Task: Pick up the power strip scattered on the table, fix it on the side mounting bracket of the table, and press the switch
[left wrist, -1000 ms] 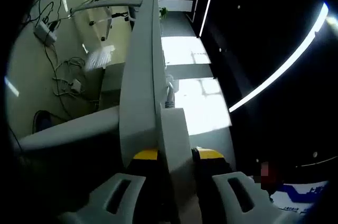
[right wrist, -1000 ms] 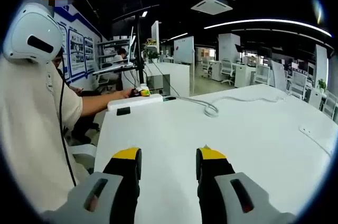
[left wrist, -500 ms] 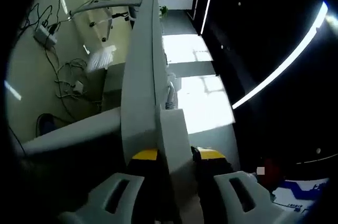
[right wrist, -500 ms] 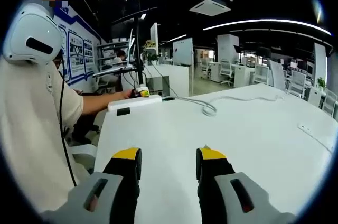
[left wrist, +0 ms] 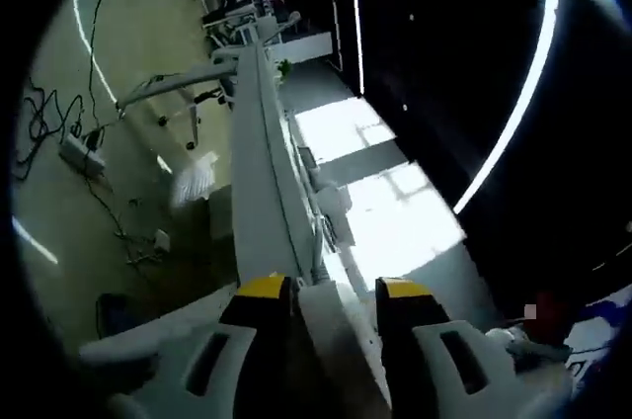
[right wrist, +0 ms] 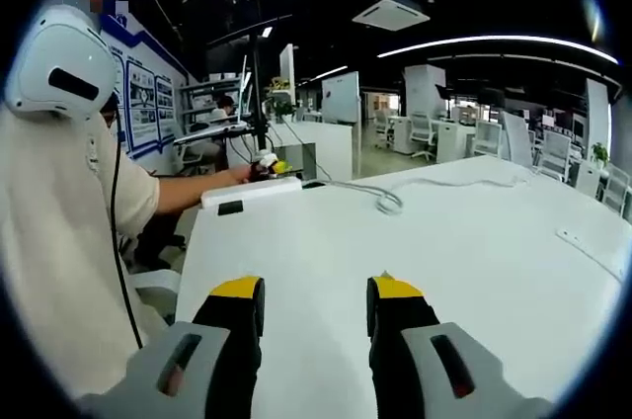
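Note:
The white power strip (right wrist: 252, 192) lies along the far left edge of the white table (right wrist: 444, 271), with its grey cable (right wrist: 390, 204) looped beside it. The left gripper (right wrist: 269, 162) sits at the strip's far end, held by a person's hand. In the left gripper view, my left gripper (left wrist: 333, 291) has its yellow-tipped jaws on either side of the strip's end (left wrist: 331, 330), with a dark gap at the right jaw. The long white table edge (left wrist: 259, 182) runs away from it. My right gripper (right wrist: 316, 305) hovers open over the near tabletop with nothing between its jaws.
A person in a cream shirt (right wrist: 59, 241) stands at the table's left side. Cables and adapters (left wrist: 79, 152) lie on the floor below the table edge. A small white piece (right wrist: 583, 241) rests near the table's right edge. Office desks and chairs fill the background.
The left gripper's jaws have spread slightly and its view has tilted and pulled back along the table edge. In the right gripper view it has lifted a little. The right gripper stays still.

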### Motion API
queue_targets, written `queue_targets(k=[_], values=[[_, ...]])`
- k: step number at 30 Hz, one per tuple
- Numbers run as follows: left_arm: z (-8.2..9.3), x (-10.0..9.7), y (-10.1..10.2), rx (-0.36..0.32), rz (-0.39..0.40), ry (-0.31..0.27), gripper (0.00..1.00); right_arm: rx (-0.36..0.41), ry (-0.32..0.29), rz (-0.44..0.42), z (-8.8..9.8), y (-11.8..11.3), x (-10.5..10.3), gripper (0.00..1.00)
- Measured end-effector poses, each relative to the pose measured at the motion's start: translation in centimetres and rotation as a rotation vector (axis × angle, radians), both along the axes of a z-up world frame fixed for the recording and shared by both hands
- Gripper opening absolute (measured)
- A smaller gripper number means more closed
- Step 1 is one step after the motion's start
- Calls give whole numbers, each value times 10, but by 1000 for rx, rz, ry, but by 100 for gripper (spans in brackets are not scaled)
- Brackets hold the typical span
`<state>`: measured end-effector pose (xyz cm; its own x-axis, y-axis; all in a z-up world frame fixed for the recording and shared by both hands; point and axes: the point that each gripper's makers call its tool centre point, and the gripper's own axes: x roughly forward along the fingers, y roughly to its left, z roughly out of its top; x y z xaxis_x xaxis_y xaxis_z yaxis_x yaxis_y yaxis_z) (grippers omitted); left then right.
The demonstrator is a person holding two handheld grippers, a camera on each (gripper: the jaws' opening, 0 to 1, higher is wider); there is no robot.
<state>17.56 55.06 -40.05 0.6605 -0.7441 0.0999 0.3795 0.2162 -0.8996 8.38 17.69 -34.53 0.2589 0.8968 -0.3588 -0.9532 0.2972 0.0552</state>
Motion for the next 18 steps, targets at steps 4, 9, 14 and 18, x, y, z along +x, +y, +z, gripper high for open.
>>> queue_targets(k=[4,9,14,18], values=[[12,14,8,51,104,-64,44,2,0,-3,-1,-1,0,38],[15,25,17,133,176,-98,47,11,-7,-17,2,-7,0,38],[28,25,-6,184,168,-149,47,32,-19,-42,7,-11,3,38],[40,30,-14,206,195,-176,47,46,-26,-56,9,-13,4,38]])
